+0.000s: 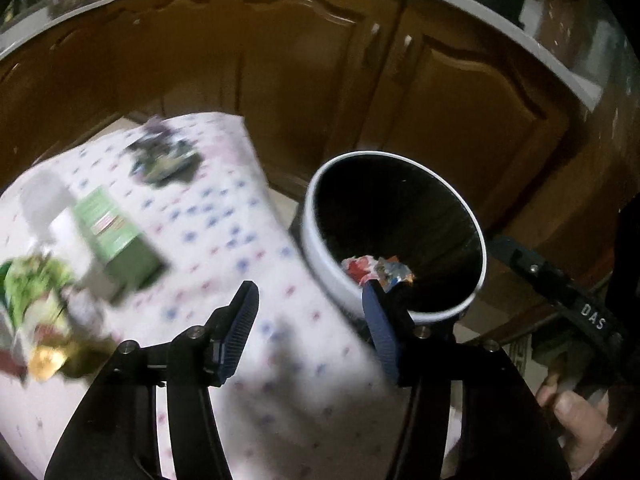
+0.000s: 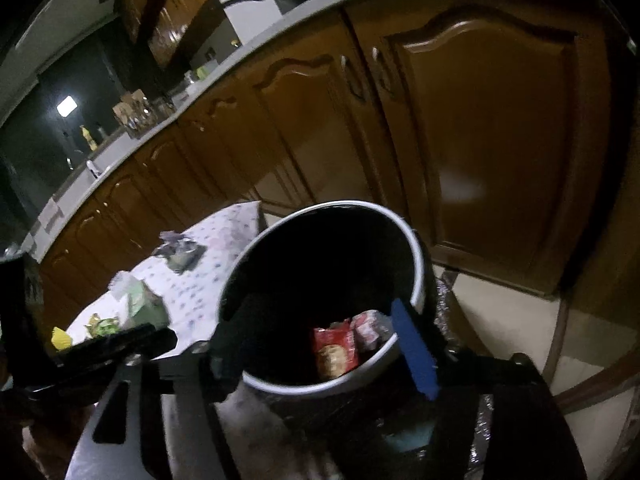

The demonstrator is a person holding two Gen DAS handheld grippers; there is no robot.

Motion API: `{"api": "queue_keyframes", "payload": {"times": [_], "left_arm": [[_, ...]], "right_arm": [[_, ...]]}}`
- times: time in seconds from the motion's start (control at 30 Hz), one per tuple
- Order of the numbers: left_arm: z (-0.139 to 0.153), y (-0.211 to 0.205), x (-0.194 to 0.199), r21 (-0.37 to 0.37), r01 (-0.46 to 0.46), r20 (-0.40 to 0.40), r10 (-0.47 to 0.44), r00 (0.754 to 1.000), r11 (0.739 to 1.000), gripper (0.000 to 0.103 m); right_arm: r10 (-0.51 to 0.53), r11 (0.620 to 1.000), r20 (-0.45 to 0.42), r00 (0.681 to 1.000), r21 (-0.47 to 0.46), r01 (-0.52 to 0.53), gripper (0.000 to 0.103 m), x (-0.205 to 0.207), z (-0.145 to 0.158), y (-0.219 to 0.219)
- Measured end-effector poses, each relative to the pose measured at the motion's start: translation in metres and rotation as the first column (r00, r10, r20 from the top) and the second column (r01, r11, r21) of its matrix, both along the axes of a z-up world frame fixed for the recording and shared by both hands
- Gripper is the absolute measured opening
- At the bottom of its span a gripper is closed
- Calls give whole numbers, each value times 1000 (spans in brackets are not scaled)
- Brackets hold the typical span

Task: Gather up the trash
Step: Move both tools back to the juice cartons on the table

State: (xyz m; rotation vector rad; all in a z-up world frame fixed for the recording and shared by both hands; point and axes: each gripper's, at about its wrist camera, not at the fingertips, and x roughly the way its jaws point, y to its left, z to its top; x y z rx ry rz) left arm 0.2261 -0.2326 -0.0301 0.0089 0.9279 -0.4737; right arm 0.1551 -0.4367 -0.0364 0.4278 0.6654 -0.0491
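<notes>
Trash, crumpled red and white wrappers (image 2: 348,344), lies at the bottom of the white-rimmed round black bin (image 2: 418,268) just beside the table's edge. We tilt both tools downward: our left gripper (image 1: 310,328) gapes empty over the spotted white tablecloth (image 1: 224,208), our right gripper (image 2: 320,344) wide over the bin. Beyond, brown wooden cabinet doors (image 2: 480,140).

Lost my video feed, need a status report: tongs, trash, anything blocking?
Left tongs open, empty. Right tongs open, empty over bin. Wrappers in bin; more trash on table. Nothing blocking.
</notes>
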Motion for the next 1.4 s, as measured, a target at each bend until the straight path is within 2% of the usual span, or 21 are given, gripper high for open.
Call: {"api": "queue_keyframes", "payload": {"times": [0.27,0.43,0.6,0.73,0.97,1.03,1.1,1.2,1.3,1.4], "left_arm": [[-2,77,-34,-34,-134,12,134,991,990,60],[-12,119,-48,-29,-212,-5,212,977,977,61],[-16,166,-59,-54,-292,-19,291,956,955,61],[-16,195,-62,-65,-350,-25,349,937,934,61],[-16,246,-57,-84,-464,-34,463,886,882,61],[-16,257,-55,-84,-494,-35,493,870,866,61],[-17,269,-49,-78,-528,-40,527,849,846,61],[-19,284,-38,-85,-563,-64,560,826,822,61],[-19,290,-28,-92,-578,-70,574,816,811,61],[-19,291,-16,-84,-585,-58,582,811,806,67]], "right_arm": [[62,996,29,998,57,-63,79,-15,-1,45],[120,988,14,993,94,-121,79,-16,-12,81],[196,977,-4,981,81,-195,79,-11,-20,118],[243,969,-12,970,57,-242,79,-7,-23,144],[307,952,-6,952,-24,-307,78,9,-21,177],[332,943,-10,943,-35,-332,75,16,-20,184],[354,933,-21,935,-53,-355,64,25,-21,190],[367,927,-38,929,-67,-369,61,41,-22,195],[385,920,-45,922,-67,-387,58,55,-22,199],[414,906,-52,909,-70,-417,58,71,-22,203]]}}
